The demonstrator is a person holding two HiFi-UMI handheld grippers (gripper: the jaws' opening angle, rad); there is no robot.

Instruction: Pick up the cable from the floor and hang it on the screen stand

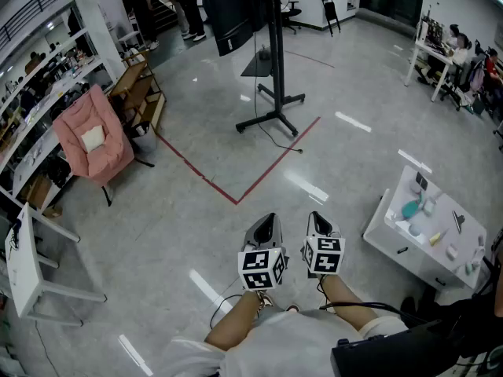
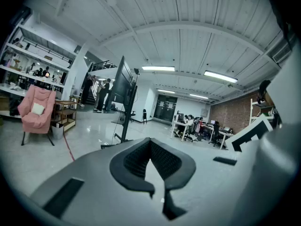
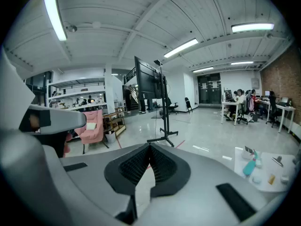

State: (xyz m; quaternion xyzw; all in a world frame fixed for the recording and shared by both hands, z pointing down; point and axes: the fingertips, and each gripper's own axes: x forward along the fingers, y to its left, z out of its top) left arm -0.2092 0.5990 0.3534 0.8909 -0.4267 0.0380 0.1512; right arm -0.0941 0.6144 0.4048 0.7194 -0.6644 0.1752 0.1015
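A black screen stand [image 1: 273,61] with a dark screen [image 1: 232,10] stands on the grey floor at the far centre. A thin black cable [image 1: 277,143] trails from its base across the floor toward the red tape. Both grippers are held side by side close to the person, well short of the stand. My left gripper [image 1: 267,218] is shut with nothing in it, and so is my right gripper [image 1: 317,217]. The stand [image 2: 124,102] is ahead and left of the shut jaws in the left gripper view [image 2: 150,142]. In the right gripper view the stand [image 3: 163,112] is straight ahead over the shut tips [image 3: 150,147].
Red tape lines [image 1: 236,199] mark the floor between me and the stand. A pink chair [image 1: 94,136] and a wooden shelf [image 1: 137,93] are at the left, a white table [image 1: 23,265] nearer left. A white cart [image 1: 393,234] with small items sits at the right. People sit at desks [image 1: 440,53] far right.
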